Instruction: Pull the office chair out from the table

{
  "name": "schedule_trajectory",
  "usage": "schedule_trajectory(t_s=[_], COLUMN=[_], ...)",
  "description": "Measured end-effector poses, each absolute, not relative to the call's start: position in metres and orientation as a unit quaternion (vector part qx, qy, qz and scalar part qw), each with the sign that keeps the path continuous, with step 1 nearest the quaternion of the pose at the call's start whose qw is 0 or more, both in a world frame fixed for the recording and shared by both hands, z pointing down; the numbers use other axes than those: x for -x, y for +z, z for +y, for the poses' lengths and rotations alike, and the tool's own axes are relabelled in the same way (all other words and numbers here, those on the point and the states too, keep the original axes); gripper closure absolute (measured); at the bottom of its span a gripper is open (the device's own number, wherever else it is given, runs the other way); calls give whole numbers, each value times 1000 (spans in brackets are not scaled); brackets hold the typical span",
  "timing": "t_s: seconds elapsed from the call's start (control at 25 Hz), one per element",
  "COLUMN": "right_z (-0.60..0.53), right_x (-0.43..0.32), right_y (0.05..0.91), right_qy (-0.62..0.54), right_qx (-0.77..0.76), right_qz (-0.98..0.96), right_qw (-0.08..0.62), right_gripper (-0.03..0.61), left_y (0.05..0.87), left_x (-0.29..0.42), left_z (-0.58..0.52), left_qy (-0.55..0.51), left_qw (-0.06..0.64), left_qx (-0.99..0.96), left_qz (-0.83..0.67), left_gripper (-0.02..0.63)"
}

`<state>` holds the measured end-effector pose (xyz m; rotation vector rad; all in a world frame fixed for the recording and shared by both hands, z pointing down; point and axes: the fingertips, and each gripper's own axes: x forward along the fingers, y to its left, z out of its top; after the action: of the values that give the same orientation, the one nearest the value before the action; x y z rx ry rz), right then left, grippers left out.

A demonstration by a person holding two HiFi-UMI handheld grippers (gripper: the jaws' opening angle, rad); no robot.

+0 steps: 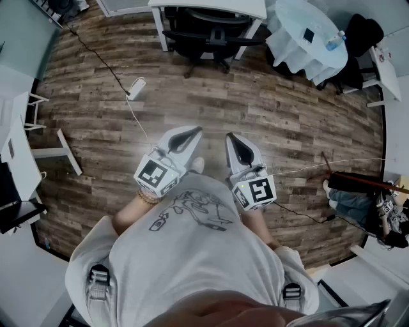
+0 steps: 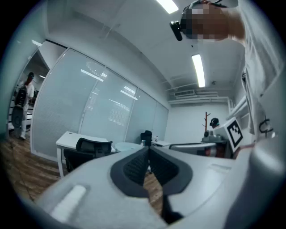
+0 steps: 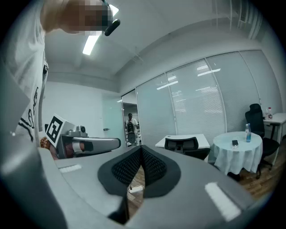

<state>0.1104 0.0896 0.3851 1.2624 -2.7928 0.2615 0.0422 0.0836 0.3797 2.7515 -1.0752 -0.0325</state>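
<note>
A black office chair (image 1: 211,35) is tucked under a white table (image 1: 211,6) at the far side of the room; it also shows as the office chair (image 2: 87,150) and the office chair (image 3: 181,144). Both grippers are held close to the person's body, far from the chair. My left gripper (image 1: 193,132) is shut and holds nothing; in its own view the left gripper (image 2: 148,150) has its jaws together. My right gripper (image 1: 232,136) is shut and empty too, the right gripper (image 3: 141,148) with pads touching.
A round table with a white cloth (image 1: 307,38) stands right of the chair, another dark chair (image 1: 358,38) beside it. A white power strip (image 1: 136,87) and cable lie on the wood floor. A desk leg (image 1: 67,150) is at left. A person (image 3: 130,127) stands far off in a doorway.
</note>
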Motion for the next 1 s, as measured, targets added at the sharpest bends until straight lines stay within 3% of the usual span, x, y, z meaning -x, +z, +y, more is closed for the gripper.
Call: schedule_trajectory(t_s=[1.0], right_z=[74], right_x=[-140], right_y=[403], right_qy=[94], right_qx=[-400], right_qz=[-911], right_qw=[41], right_gripper=[571], left_y=[397], left_x=[-70], left_z=[67], left_qy=[-9], left_qw=[106], left_qx=[-919], left_qz=[-379], left_gripper=[609])
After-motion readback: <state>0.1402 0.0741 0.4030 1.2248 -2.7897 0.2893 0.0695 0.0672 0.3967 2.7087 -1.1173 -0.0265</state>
